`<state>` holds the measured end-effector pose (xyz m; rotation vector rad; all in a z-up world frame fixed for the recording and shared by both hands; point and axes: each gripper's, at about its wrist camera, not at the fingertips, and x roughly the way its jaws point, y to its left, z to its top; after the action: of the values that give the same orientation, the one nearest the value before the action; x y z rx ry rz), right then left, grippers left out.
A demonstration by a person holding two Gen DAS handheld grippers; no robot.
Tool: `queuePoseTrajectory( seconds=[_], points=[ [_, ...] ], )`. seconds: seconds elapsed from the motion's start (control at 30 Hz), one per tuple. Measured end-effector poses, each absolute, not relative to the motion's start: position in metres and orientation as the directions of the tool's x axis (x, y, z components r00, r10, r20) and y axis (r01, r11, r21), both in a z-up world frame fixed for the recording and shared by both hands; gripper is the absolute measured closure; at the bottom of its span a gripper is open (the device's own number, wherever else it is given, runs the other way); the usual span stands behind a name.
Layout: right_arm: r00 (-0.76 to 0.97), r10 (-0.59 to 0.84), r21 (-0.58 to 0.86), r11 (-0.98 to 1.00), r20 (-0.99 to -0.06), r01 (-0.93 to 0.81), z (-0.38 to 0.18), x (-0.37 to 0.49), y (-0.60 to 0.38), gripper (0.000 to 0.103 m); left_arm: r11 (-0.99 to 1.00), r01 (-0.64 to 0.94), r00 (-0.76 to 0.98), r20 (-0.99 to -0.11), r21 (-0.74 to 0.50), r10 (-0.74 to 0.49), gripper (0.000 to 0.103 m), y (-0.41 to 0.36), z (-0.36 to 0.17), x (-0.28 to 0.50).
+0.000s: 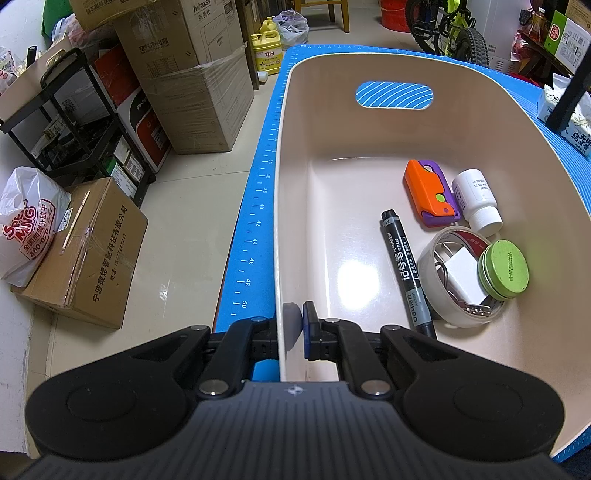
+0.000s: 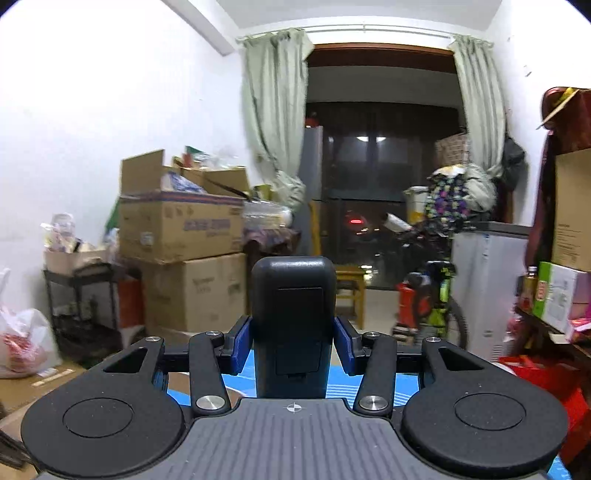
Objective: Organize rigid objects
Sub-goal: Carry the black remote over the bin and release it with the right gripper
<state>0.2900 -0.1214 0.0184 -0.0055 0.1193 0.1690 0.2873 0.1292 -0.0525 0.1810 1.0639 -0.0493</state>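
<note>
2 claws are at work. The left claw (image 1: 297,328) is clamped on the near left wall of the cream bin (image 1: 291,122), 1 pad inside and 1 outside, so the bin is held steady on the blue mat (image 1: 258,206) that covers the counter. The right claw (image 2: 293,341) is closed on a dark blue-grey remote (image 2: 293,317), which stands upright between the blue pads (image 2: 241,341) and is held high, pointed almost level at the room, with the mat just visible below it.

5 things already lie in the right half of the bin: a black marker (image 1: 402,258), an orange and purple folding cutter (image 1: 430,192), a white bottle (image 1: 478,201) on its side, a roll of tape (image 1: 448,291) and a green tin (image 1: 504,269) leaning on that roll.

The remote is judged to be bound for the bin. It would best be tipped downward and lowered over the bare left half of the floor, then released low, so that nothing is knocked. The pile on the right should be avoided, and the wall should be kept pinched until the release is made.

Beyond the counter, cardboard boxes (image 1: 195,99), a black rack (image 1: 74,122) and a bicycle (image 1: 448,33) are seen; none of these is in the way.
</note>
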Motion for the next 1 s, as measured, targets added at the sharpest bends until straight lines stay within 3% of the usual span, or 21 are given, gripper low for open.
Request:
queuePoseTrajectory(
  seconds=[0.27, 0.5, 0.77, 1.0],
  points=[
    [0.939, 0.306, 0.047, 0.952, -0.158, -0.302, 0.031, 0.286, -0.085, 0.05, 0.984, 0.127, 0.487, -0.872, 0.122, 0.045, 0.093, 0.128, -0.052, 0.288],
    [0.872, 0.399, 0.125, 0.917, -0.284, -0.379, 0.013, 0.299, -0.056, 0.05, 0.985, 0.127, 0.488, -0.872, 0.12, 0.043, 0.093, 0.127, -0.052, 0.287],
    [0.785, 0.398, 0.152, 0.916, -0.475, -0.372, -0.025, 0.327, -0.031, 0.05, 0.985, 0.127, 0.487, -0.872, 0.121, 0.044, 0.093, 0.127, -0.052, 0.287],
    [0.746, 0.37, 0.122, 0.922, -0.554, -0.366, -0.027, 0.343, -0.009, 0.05, 0.985, 0.123, 0.487, -0.872, 0.124, 0.049, 0.093, 0.124, -0.052, 0.288]
  ],
)
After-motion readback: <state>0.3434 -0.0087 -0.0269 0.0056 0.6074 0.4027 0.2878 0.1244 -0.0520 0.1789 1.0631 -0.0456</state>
